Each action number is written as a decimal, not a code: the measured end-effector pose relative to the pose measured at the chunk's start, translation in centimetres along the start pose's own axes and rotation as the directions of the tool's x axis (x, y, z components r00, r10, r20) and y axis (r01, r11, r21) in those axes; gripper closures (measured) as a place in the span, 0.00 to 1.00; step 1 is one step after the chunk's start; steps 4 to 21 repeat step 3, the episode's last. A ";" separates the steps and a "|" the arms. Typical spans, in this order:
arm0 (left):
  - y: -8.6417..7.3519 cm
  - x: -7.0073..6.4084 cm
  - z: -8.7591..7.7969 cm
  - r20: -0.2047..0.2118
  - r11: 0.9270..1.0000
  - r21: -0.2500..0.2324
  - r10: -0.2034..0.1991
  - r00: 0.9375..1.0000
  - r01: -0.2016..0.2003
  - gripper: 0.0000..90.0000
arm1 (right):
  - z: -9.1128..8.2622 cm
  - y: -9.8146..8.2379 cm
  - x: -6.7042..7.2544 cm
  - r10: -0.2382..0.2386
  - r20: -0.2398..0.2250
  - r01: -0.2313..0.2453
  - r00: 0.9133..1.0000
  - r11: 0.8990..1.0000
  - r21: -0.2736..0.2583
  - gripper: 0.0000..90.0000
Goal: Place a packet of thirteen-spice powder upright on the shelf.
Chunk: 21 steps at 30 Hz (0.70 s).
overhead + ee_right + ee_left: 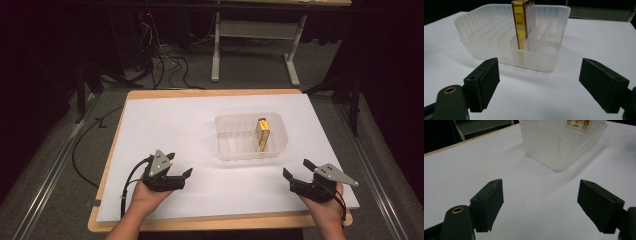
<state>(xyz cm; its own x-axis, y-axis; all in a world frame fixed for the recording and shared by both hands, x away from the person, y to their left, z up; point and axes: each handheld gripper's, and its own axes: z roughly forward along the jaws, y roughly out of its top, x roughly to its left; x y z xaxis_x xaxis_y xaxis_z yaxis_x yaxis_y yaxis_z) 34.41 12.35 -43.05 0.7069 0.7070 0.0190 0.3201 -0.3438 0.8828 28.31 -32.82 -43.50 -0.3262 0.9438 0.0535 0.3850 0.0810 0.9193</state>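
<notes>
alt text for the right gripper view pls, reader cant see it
A clear plastic bin with ribbed dividers sits on a white table, holding one yellow and brown box standing upright in a slot. The right gripper is low in front of the bin, its two black jaws wide apart with nothing between them.

Right of centre in my high view sits a clear plastic bin (235, 145) on the white table, its inside split by ribbed dividers into narrow slots. A small yellow and brown box (262, 133) stands upright on end in one of the slots on the bin's right side, its top poking above the rim. From my right gripper view the box (523, 22) stands at upper centre of the frame.
</notes>
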 end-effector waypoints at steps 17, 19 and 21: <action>-0.1 -0.1 0.1 0.001 1.000 0.003 -0.004 1.000 0.004 0.24 | 0.1 0.0 -0.1 0.001 -0.002 -0.001 1.000 1.000 -0.001 0.20; -0.1 -0.1 0.1 0.001 1.000 0.003 -0.004 1.000 0.004 0.24 | 0.1 0.0 -0.1 0.001 -0.002 -0.001 1.000 1.000 -0.001 0.20; -0.1 -0.1 0.1 0.001 1.000 0.003 -0.004 1.000 0.004 0.24 | 0.1 0.0 -0.1 0.001 -0.002 -0.001 1.000 1.000 -0.001 0.20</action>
